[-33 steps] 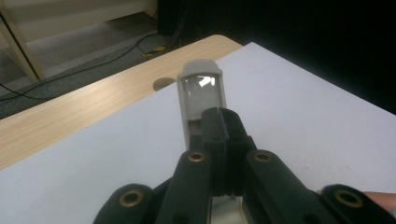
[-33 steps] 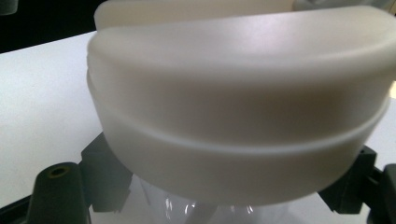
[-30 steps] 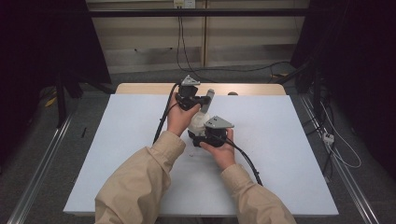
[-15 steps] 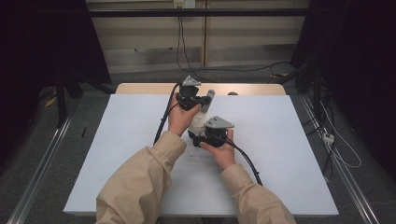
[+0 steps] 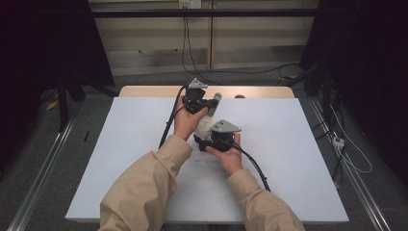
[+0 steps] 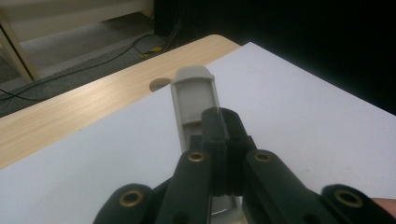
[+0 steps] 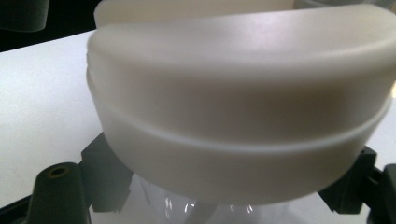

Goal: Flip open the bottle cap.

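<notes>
At the table's far centre, the left gripper (image 5: 204,102) has its jaws clamped together on the grey flip tab (image 6: 194,100) of a bottle (image 5: 208,120); hands hide most of the bottle from above. Right of it, the right gripper (image 5: 204,140) is clamped on the clear body just below the white cap (image 7: 238,116). Contents cannot be made out. The bottle sits over the white table mat (image 5: 288,144).

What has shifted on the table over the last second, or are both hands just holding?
Nothing has visibly changed. The left gripper stays shut on the grey pump head, and the right gripper stays clamped on the bottle below its white collar, both hands in place over the white table.
</notes>
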The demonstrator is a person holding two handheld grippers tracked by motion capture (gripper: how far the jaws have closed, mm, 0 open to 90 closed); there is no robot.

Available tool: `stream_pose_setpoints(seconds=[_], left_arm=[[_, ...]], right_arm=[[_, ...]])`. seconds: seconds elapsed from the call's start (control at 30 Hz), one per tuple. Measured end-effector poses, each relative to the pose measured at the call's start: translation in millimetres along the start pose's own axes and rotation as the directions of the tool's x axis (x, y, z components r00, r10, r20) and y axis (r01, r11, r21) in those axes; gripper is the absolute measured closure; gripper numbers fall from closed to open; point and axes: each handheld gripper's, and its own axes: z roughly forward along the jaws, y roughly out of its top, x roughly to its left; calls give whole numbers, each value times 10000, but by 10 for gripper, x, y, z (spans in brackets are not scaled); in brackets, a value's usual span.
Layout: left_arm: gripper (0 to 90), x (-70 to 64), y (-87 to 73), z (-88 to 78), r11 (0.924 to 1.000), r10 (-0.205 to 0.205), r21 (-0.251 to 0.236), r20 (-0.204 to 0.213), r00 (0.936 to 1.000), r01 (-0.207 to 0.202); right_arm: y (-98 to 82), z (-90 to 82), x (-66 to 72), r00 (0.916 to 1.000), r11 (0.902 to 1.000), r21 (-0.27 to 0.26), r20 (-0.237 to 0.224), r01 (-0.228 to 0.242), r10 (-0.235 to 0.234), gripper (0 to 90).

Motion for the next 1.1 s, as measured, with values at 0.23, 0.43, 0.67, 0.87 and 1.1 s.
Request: stream_pose_setpoints(seconds=[0.23,0.43,0.67,0.87,1.1], left_arm=[[900,8,-15,29,10000,31,39,-19,10000,-30],[900,19,-30,57,10000,-23,72,3,10000,23],[900,25,-47,83,9999,-1,158,-25,10000,1],[900,30,-57,95,9999,-16,149,-11,10000,16],[900,28,-59,92,9998,-13,218,19,10000,12]], right_arm=[[0,-1,1,10000,10000,16,11,-1,1,187],[0,-1,-1,10000,10000,27,10,-31,31,187],[-1,0,-4,10000,10000,21,4,-17,17,187],[-2,-2,-5,10000,10000,37,-1,-73,73,187],[-3,-1,-8,10000,9999,31,-1,-99,99,187]])
